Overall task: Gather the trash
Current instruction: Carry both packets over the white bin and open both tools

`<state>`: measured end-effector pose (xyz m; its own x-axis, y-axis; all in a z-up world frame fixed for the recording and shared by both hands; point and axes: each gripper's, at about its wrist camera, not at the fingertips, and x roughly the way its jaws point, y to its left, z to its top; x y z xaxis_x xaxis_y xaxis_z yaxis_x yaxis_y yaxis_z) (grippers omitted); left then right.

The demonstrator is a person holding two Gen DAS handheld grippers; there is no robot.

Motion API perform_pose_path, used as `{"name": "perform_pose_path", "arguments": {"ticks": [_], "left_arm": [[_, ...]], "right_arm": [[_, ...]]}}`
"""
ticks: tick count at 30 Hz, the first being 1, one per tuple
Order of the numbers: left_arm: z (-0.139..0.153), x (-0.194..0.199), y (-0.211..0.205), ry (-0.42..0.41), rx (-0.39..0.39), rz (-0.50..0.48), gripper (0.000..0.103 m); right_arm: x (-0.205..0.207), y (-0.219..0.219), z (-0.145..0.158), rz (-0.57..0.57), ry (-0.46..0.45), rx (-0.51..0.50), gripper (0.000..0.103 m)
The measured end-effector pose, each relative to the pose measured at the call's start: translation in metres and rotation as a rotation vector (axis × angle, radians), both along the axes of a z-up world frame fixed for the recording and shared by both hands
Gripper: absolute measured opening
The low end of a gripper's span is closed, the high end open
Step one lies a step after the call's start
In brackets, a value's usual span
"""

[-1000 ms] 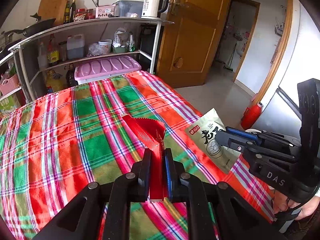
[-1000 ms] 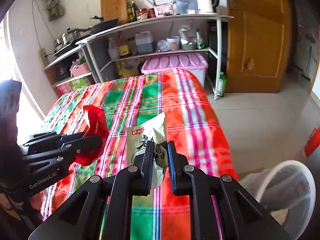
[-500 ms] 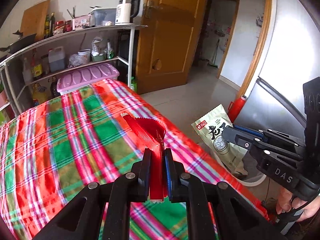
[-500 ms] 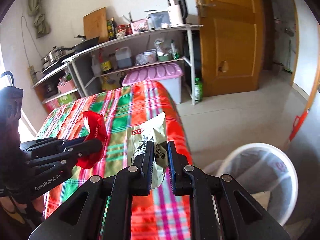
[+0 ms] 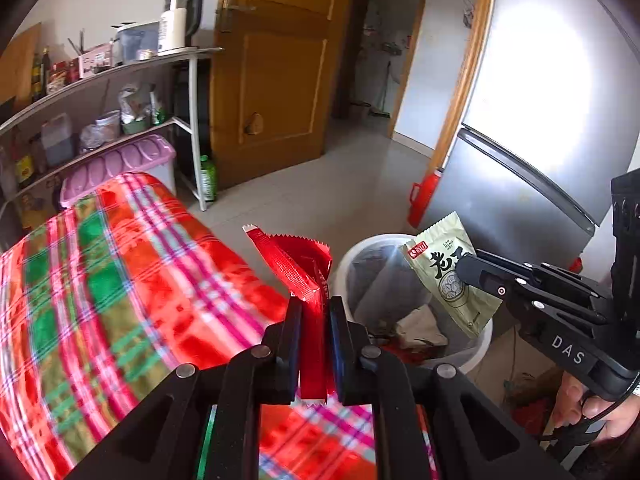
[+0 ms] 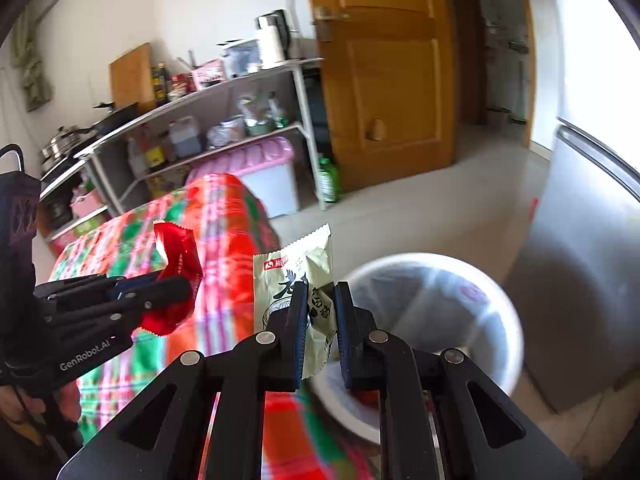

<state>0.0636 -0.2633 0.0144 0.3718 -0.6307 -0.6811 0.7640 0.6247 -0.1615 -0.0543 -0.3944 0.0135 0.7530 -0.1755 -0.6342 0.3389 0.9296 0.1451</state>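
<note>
The left gripper [image 5: 314, 334], marked "GenRobot.AI" on its body in the right wrist view, has its jaws clenched on a red wrapper [image 5: 298, 268] whose printing cannot be read, held above the edge of the plaid-covered worktop [image 5: 120, 288]. The right gripper [image 6: 322, 330], lettered "DAS", grips a pale green snack packet [image 6: 296, 272] with a red logo, large dark Chinese characters and small text that seems to read "LAO MAN WEI", beside the white trash bin [image 6: 500, 320]. The bin's contents are blurred and partly hidden behind the packet.

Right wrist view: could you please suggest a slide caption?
Right gripper carries a green snack packet toward the white bin; left gripper holds a red wrapper.
</note>
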Motion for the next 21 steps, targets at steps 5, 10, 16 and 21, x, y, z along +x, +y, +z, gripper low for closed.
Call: {"name": "perform_pose_path", "arguments": {"ticks": [5, 10, 16, 21], "left_arm": [[-0.007, -0.013, -0.034, 0.008, 0.012, -0.053, 0.013], [-0.018, -0.02, -0.066, 0.019, 0.036, -0.097, 0.013], [-0.037, -0.028, -0.095, 0.028, 0.075, -0.117, 0.013], [-0.049, -0.031, -0.111, 0.041, 0.098, -0.129, 0.013]], "right_arm": [[-0.018, -0.024, -0.003, -0.068, 0.014, -0.009, 0.014], [-0.032, -0.046, -0.008, -0.131, 0.037, -0.025, 0.014], [-0.04, -0.07, -0.025, -0.184, 0.082, -0.024, 0.014], [-0.039, -0.085, -0.046, -0.198, 0.124, -0.002, 0.014]]}}
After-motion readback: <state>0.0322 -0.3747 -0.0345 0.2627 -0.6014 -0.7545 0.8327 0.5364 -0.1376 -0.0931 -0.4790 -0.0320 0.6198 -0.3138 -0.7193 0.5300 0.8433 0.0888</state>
